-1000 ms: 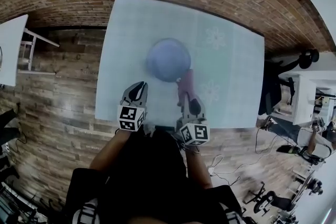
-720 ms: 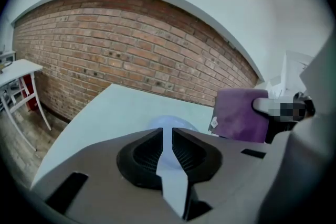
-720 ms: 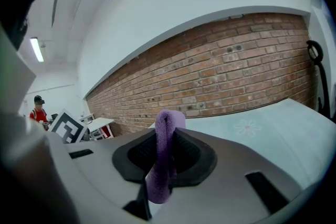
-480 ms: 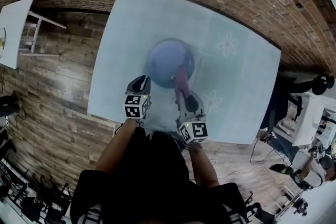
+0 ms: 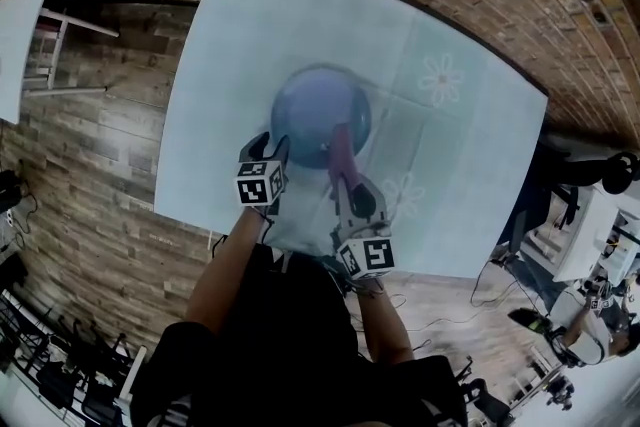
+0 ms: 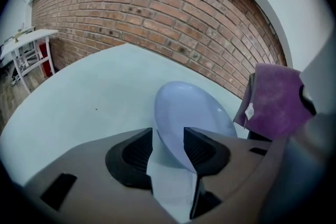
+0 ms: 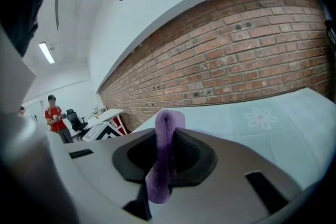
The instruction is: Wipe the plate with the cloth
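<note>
A pale blue plate (image 5: 310, 120) lies on the light blue table (image 5: 250, 25). My left gripper (image 5: 272, 147) is at the plate's near-left rim. In the left gripper view that plate (image 6: 191, 113) has its rim between the jaws of the left gripper (image 6: 168, 141), which have just been opening and stand wide. My right gripper (image 5: 345, 180) is shut on a purple cloth (image 5: 342, 150), whose free end hangs over the plate's near-right edge. The cloth (image 7: 163, 160) shows as a folded strip pinched in the right gripper (image 7: 165, 147), and it hangs at the right in the left gripper view (image 6: 273, 107).
The tablecloth carries flower prints (image 5: 440, 77) to the plate's right. A brick wall runs behind the table. A white side table (image 5: 20, 35) stands to the left on the wooden floor. A person in red (image 7: 55, 118) stands far off.
Both grippers have moved forward and down to the plate. The left one now has the plate's rim between its jaws. The cloth's end has come over the plate.
</note>
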Action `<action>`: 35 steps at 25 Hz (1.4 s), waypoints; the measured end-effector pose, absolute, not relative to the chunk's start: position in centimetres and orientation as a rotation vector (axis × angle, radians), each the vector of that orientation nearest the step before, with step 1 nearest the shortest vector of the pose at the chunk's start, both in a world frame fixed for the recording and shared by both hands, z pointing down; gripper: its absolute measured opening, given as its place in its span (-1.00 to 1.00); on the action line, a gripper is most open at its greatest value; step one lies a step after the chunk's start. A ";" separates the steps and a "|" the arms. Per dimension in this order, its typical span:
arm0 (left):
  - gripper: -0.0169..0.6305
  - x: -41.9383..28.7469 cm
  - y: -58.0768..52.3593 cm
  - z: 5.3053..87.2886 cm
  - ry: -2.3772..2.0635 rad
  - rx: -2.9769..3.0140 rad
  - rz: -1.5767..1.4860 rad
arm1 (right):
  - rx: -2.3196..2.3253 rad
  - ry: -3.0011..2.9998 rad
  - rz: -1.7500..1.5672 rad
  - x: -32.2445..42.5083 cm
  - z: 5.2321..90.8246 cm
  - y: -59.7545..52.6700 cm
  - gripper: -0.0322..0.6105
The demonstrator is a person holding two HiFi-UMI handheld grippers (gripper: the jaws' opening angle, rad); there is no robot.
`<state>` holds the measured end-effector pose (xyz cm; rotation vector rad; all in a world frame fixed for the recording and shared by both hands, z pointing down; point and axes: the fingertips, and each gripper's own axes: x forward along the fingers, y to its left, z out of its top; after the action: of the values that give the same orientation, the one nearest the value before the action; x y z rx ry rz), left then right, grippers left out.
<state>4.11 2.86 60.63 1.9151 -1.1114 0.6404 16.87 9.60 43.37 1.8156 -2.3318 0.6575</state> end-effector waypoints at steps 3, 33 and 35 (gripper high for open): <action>-0.37 4.6 2.9 61.7 -1.077 1.908 0.661 | 1.812 -2.316 0.675 16.6 44.2 10.0 -0.68; -0.77 2.2 3.6 63.5 -0.782 2.005 0.834 | 0.936 -2.398 0.742 8.3 54.7 6.1 -0.68; -0.77 2.3 3.5 63.5 -0.781 2.013 0.837 | 0.922 -2.358 0.706 8.1 55.9 5.4 -0.68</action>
<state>2.26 3.54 63.53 2.0126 -0.7814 0.8367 8.13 5.37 55.95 0.9219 -2.3582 0.7062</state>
